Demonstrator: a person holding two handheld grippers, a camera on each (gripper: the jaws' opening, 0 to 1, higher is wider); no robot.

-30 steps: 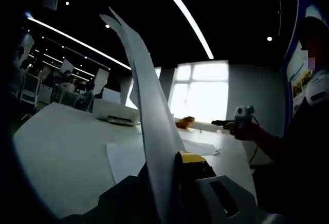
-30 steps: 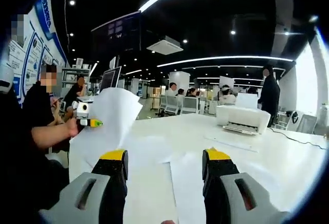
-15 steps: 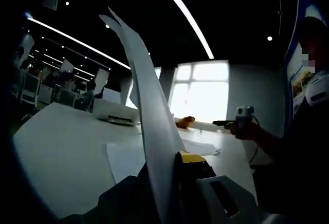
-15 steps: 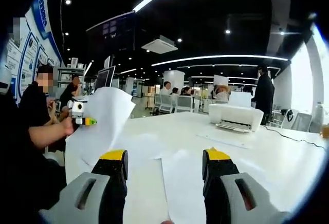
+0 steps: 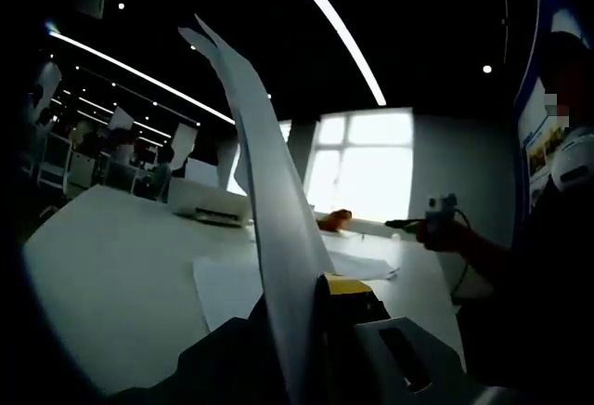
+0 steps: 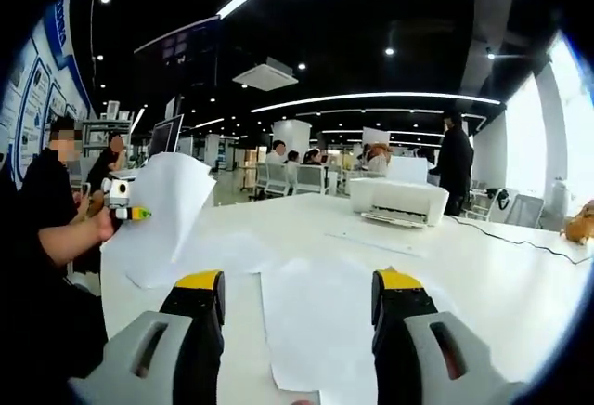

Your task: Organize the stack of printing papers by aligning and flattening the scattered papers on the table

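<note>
Since a second ago the right gripper's view has swung toward the window side of the room, so the white printer (image 6: 399,201) now sits nearer the middle of the right gripper view and a loose white sheet of printing paper (image 6: 320,317) lies between that gripper's jaws on the white table (image 6: 520,284); the papers themselves do not look to have shifted. By contrast, the left gripper (image 5: 311,331) holds much as before, its yellow-tipped jaws closed on a thin bunch of white printing sheets (image 5: 269,201) that rise upright and curl over at the top, edge-on to its camera. Seen from the right gripper view, that same bunch (image 6: 162,215) hangs at the near table edge beside the person's hand. With its jaws spread wide and gripping nothing, the right gripper (image 6: 297,298) hovers just above the flat sheet. More loose sheets (image 5: 362,266) lie scattered flat farther along the table in the left gripper view. Judging from this, the step in hand is gathering the strays into the held bunch. To do it well, the free gripper should probably slide the flat sheet toward the bunch rather than pinch its middle, which could crease it. Then the bunch's lower edge can be tapped on the table to square it before it is laid flat.
</note>
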